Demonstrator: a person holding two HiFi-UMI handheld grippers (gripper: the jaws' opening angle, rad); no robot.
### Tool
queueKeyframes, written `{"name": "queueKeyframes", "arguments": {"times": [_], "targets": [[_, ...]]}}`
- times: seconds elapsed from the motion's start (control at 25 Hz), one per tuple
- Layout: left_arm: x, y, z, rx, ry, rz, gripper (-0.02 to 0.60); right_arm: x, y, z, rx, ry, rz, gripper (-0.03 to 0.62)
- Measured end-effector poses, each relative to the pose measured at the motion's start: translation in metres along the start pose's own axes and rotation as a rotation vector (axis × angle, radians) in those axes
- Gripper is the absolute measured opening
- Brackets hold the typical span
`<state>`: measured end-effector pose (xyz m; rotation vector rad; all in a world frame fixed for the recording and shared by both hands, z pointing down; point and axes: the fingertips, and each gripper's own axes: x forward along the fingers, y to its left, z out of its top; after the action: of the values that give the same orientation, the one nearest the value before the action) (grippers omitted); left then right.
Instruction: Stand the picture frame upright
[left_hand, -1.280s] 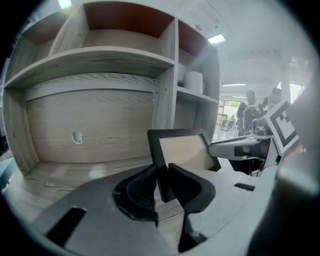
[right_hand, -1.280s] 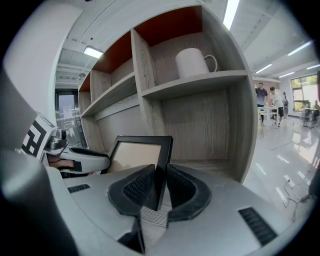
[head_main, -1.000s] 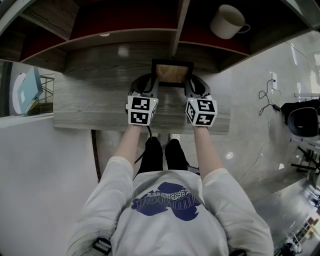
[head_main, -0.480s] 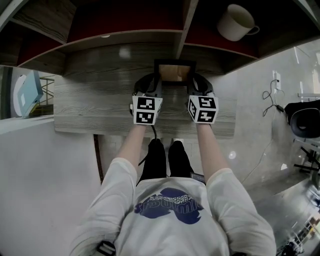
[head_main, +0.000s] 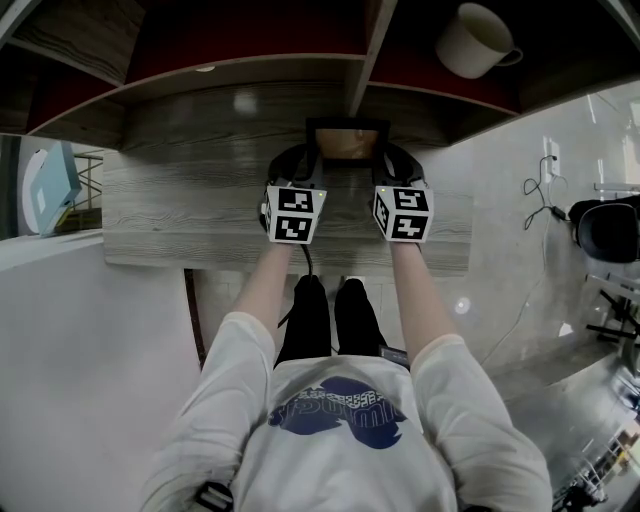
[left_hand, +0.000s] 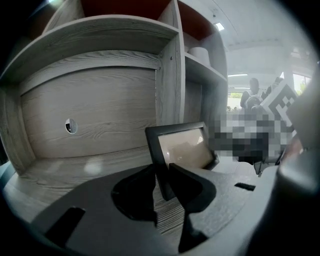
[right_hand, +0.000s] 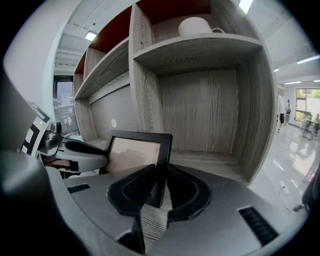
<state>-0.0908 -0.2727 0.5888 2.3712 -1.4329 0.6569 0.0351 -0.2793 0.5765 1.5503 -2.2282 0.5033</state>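
Observation:
A black picture frame (head_main: 348, 143) with a pale tan picture stands nearly upright on the grey wooden desk (head_main: 180, 215), just in front of the shelf unit. My left gripper (head_main: 305, 162) holds its left edge and my right gripper (head_main: 386, 162) its right edge. In the left gripper view the frame (left_hand: 182, 147) has its side bar between the jaws of the left gripper (left_hand: 162, 174); the pads still touch it while the jaws are opening. In the right gripper view the right gripper (right_hand: 161, 176) is shut on the frame's (right_hand: 135, 152) right bar.
A white mug (head_main: 470, 42) sits on the shelf above and to the right. A vertical shelf divider (head_main: 365, 60) rises right behind the frame. Open cubbies with wooden back panels lie on both sides of it. The desk's front edge is near my wrists.
Both grippers and the frame have shifted slightly toward the shelf. From above the frame looks shorter, so it has tipped a little more upright.

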Motion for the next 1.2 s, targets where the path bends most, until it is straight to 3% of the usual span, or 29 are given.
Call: {"name": "queueKeyframes", "arguments": {"times": [1.2], "targets": [[0.027,0.009,-0.009,0.060,0.099,0.000,0.086,0.015,-0.007,-0.007,-0.021,0.027,-0.008,0.063]]}}
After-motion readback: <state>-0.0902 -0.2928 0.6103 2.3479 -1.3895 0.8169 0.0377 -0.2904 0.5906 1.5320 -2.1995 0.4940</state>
